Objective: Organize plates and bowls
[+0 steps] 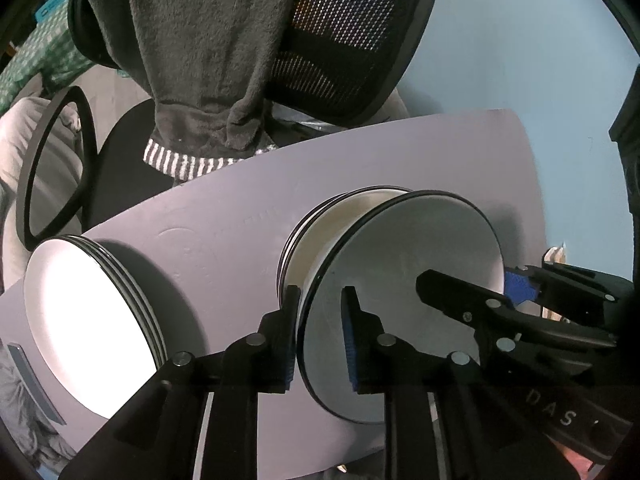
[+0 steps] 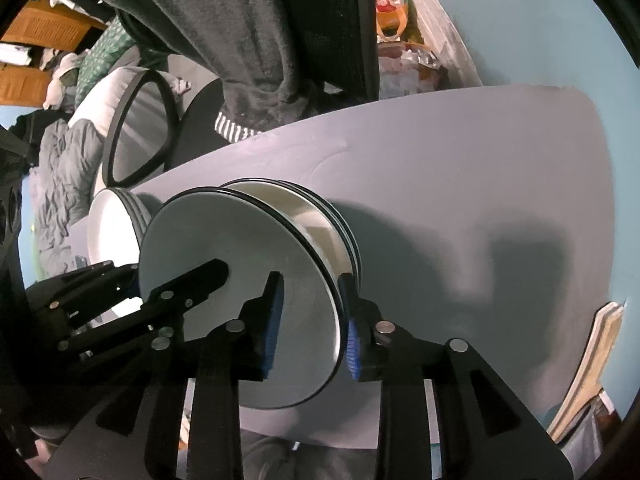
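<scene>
Both claws straddle the rim of one white plate point(image 1: 400, 292) with a black edge. The left gripper point(image 1: 322, 336) has a visible gap between its right pad and the plate face, so it is not clamped; the right gripper point(image 2: 310, 328) likewise stands parted around the opposite rim, pads near but apparently not pressing. That plate sits atop the bowl stack point(image 2: 320, 216), white bowls nested on the lavender table point(image 2: 460, 152). Just beyond to the left, a second pile, the plate stack point(image 1: 92, 320), lies flat on the table. By my reading, sorting is largely done: bowls are grouped, plates are grouped, and this one plate is left to join its stack. Past the table edge stands an office chair point(image 1: 352, 40) draped with a dark towel point(image 1: 208, 60); neither blocks the way.
</scene>
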The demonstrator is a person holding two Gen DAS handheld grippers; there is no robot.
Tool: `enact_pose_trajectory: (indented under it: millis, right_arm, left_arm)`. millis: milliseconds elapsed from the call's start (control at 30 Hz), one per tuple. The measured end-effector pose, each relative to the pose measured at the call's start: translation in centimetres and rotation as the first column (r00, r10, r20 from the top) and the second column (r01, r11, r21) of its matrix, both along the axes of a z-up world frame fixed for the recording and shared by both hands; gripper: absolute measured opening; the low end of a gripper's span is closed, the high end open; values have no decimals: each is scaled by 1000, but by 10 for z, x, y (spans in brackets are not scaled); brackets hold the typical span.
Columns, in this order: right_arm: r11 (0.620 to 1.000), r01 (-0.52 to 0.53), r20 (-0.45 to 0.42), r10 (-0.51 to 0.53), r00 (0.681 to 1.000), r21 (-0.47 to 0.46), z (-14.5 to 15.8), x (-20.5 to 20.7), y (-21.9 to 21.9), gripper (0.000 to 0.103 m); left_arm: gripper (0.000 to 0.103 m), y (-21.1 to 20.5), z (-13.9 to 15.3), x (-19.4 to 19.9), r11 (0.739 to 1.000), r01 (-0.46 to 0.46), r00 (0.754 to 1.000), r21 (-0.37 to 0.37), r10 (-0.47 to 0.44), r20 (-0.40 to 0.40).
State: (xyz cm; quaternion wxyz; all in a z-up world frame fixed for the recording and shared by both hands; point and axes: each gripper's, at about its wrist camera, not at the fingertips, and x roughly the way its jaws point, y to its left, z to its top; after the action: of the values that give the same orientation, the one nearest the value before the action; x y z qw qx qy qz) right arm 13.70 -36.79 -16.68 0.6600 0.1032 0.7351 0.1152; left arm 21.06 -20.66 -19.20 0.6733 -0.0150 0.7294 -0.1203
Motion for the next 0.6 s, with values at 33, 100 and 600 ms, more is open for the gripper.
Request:
enact_pose_trajectory:
  millis: [33, 100, 600]
  right_arm:
    - [1000, 0, 4, 0, 1000, -3, 2, 0, 0, 29]
    - [1000, 4, 9, -4, 1000, -1, 4, -1, 0, 30]
    - [999, -35, 79, 37, 996, -31, 16, 5, -8, 51]
  left_arm:
    - [21, 0, 2, 0, 1000, 1, 1000, 2, -1, 1]
    - [22, 0, 6, 0, 1000, 4, 1000, 5, -4, 6]
    - [50, 26, 10, -6, 996, -85, 996, 0, 85, 28]
